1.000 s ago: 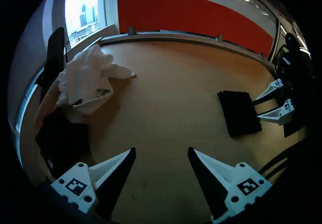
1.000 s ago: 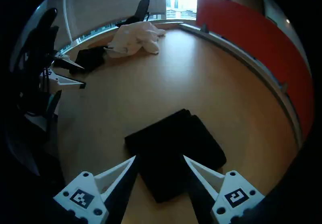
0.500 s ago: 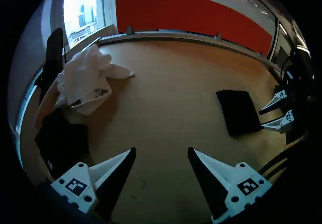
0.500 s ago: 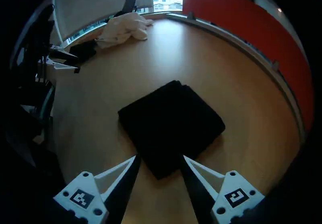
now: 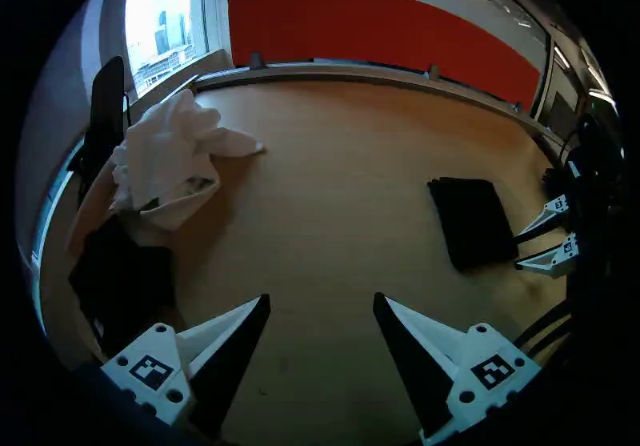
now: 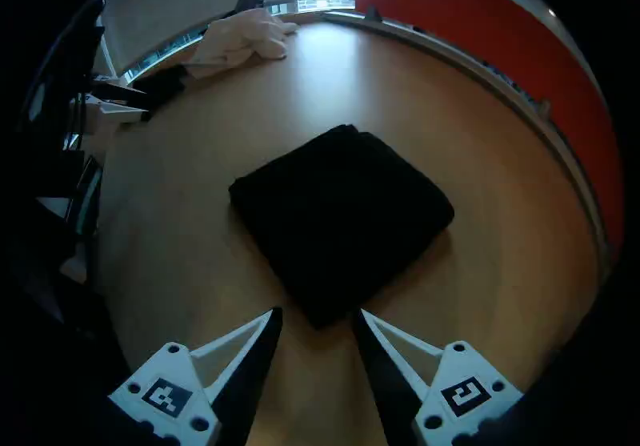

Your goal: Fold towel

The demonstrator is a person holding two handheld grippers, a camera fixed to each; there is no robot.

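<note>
A black folded towel [image 6: 342, 214] lies flat on the wooden table [image 6: 448, 126]; in the left gripper view the same towel [image 5: 472, 222] sits at the right. My right gripper [image 6: 316, 322] hovers open just short of the towel's near corner, nothing between its fingers, and the right gripper [image 5: 546, 238] is seen from the side beside the towel's right edge. My left gripper [image 5: 320, 306] is open over bare table, well away from the towel. In the right gripper view the left gripper [image 6: 120, 102] appears far off at the left.
A heap of white cloth [image 5: 172, 154] lies at the table's far left, with a dark cloth [image 5: 124, 278] in front of it. A black chair [image 5: 108, 118] stands by the window. A red panel [image 5: 376, 30] runs behind the table's back edge.
My right gripper has drawn back and risen off the black towel, which now lies wholly ahead of its fingertips. The left gripper has stayed still.
</note>
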